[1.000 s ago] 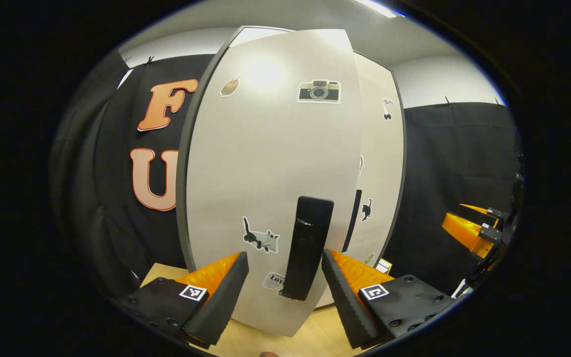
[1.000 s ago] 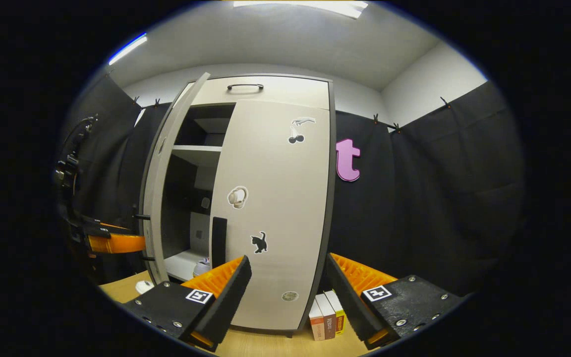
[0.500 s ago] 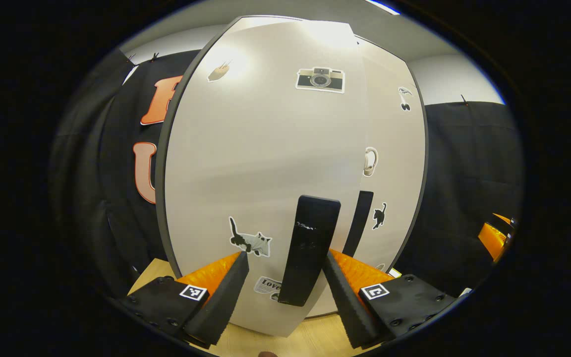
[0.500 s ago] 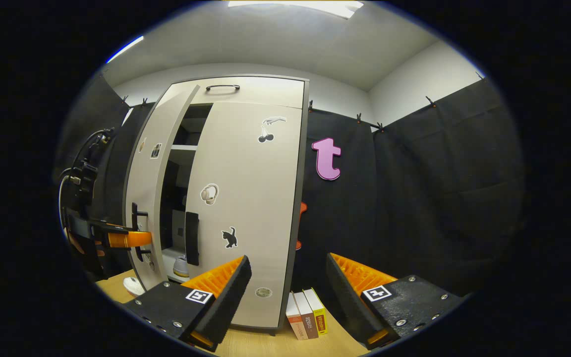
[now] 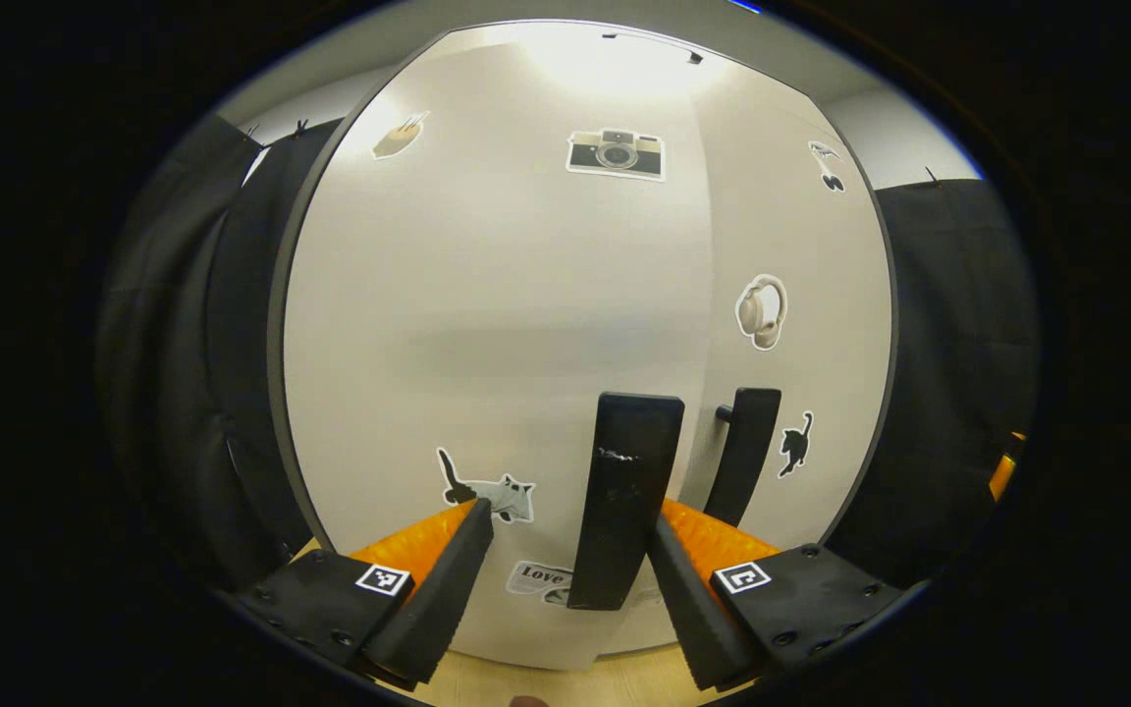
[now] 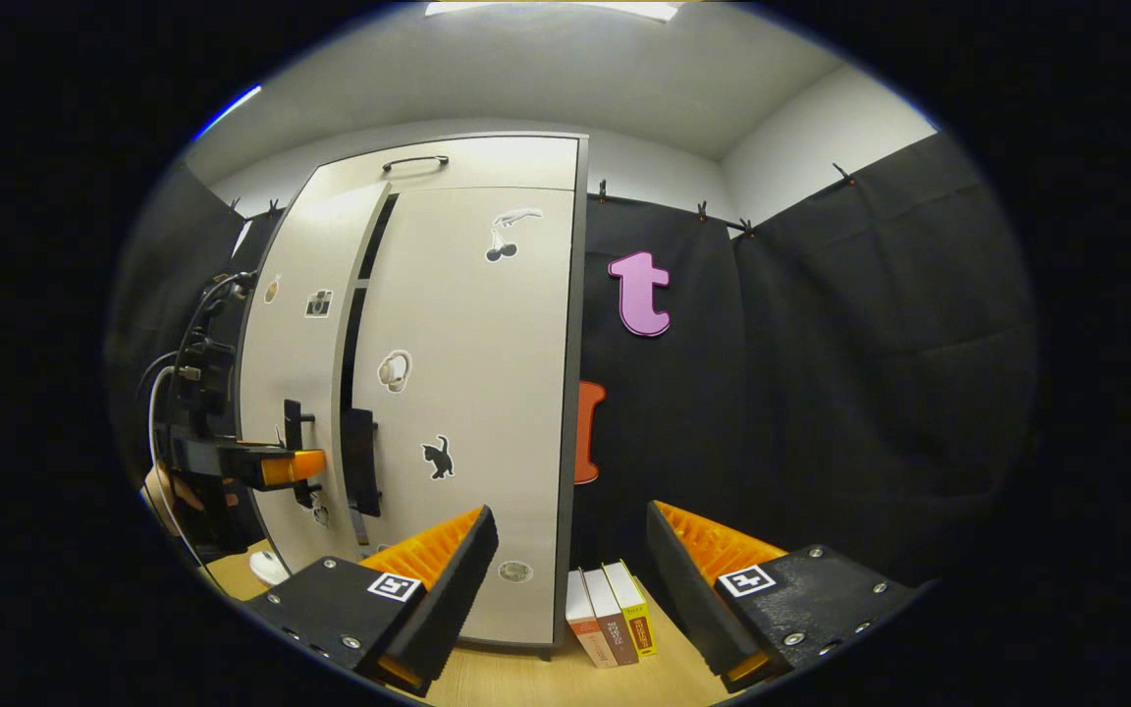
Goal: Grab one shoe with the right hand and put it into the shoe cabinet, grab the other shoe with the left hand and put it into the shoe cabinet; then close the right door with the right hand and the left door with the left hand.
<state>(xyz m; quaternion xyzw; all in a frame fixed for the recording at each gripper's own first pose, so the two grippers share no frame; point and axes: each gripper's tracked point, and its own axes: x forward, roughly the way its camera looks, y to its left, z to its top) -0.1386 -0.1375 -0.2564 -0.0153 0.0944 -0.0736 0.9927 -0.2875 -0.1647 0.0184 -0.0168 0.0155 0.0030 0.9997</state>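
Shoe cabinet at our 12 o'clock on the desk | right door shut, left door nearly home | left tongs gaping astride its handle, gripping nothing, so we can push | right tongs spread wide, empty, held back near the books.

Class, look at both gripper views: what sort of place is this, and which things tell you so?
Probably a staged recording booth, not a real home. A sticker-covered shoe cabinet stands on a wooden tabletop beside a few books, and black cloth is clipped up as walls all round.
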